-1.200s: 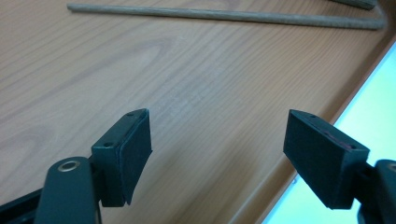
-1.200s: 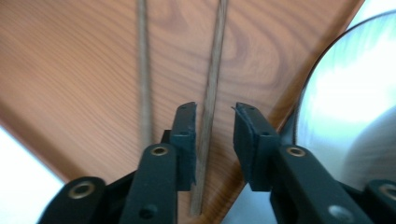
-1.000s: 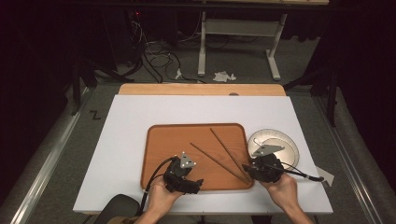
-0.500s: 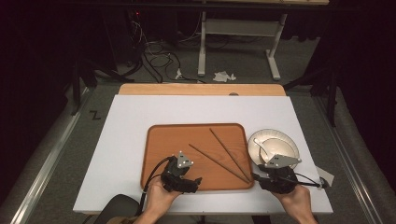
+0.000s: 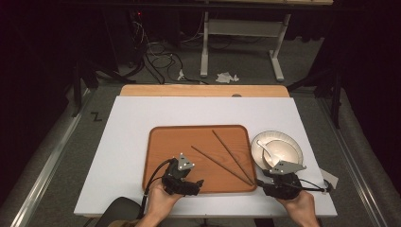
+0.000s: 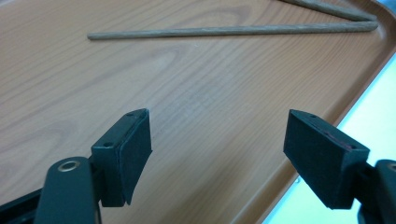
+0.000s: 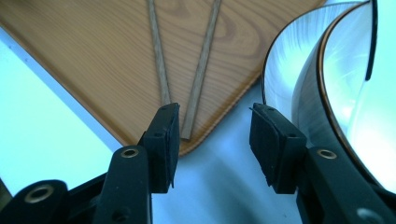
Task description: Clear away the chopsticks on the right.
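A: Your right gripper (image 7: 214, 142) has its fingers apart over the chopsticks' (image 7: 201, 70) tips, at the tray (image 7: 93, 70) corner.

B: Yep, left gripper's (image 6: 217, 149) apart too. Careful, that bowl (image 7: 299, 93) beside you could get knocked.

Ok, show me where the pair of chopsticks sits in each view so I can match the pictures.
High view: the chopsticks lie on the wooden tray, in its right half, their near tips converging toward its near right corner.
Left gripper view: chopsticks along the top, tips meeting at upper right.
Right gripper view: chopsticks at top centre, running down toward the jaws.
Shared landmark: the tray's rounded corner where the tips meet.
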`<state>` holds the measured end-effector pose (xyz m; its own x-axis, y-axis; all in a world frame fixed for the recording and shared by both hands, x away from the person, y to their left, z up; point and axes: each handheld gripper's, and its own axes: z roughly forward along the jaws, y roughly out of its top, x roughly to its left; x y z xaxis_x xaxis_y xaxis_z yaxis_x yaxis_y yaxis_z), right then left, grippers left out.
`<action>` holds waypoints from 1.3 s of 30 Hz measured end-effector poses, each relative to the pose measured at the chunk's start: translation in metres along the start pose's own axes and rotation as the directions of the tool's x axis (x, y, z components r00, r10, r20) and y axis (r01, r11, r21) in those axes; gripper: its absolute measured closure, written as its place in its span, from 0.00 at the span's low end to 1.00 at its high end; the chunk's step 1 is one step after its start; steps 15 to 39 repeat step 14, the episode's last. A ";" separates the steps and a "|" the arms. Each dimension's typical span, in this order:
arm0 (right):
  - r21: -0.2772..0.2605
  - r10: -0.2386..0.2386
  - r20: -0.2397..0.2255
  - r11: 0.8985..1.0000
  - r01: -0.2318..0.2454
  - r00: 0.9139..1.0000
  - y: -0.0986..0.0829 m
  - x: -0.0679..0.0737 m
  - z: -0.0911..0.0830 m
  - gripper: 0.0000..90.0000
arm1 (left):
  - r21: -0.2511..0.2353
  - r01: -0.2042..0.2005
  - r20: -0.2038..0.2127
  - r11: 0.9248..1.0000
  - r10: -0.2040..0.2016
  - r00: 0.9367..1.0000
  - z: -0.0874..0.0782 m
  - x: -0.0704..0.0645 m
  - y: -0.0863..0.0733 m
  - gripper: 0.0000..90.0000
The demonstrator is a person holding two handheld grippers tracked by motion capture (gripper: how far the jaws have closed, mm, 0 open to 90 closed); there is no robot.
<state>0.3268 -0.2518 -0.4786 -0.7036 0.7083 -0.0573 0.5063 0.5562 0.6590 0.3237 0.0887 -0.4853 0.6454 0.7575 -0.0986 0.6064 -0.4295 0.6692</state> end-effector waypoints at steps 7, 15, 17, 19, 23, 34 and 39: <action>-0.014 -0.014 -0.008 1.000 0.014 1.000 0.000 -0.001 0.000 0.58 | -0.001 0.008 -0.001 1.000 -0.008 1.000 0.001 0.001 0.000 0.26; -0.026 -0.013 -0.023 1.000 0.012 1.000 0.001 -0.001 0.000 0.55 | 0.000 0.008 -0.002 1.000 -0.008 1.000 0.002 0.002 0.001 0.26; -0.026 -0.013 -0.023 1.000 0.012 1.000 0.001 -0.001 0.000 0.55 | 0.000 0.008 -0.002 1.000 -0.008 1.000 0.002 0.002 0.001 0.26; -0.026 -0.013 -0.023 1.000 0.012 1.000 0.001 -0.001 0.000 0.55 | 0.000 0.008 -0.002 1.000 -0.008 1.000 0.002 0.002 0.001 0.26; -0.026 -0.013 -0.023 1.000 0.012 1.000 0.001 -0.001 0.000 0.55 | 0.000 0.008 -0.002 1.000 -0.008 1.000 0.002 0.002 0.001 0.26; -0.026 -0.013 -0.023 1.000 0.012 1.000 0.001 -0.001 0.000 0.55 | 0.000 0.008 -0.002 1.000 -0.008 1.000 0.002 0.002 0.001 0.26; -0.026 -0.013 -0.023 1.000 0.012 1.000 0.001 -0.001 0.000 0.55 | 0.000 0.008 -0.002 1.000 -0.008 1.000 0.002 0.002 0.001 0.26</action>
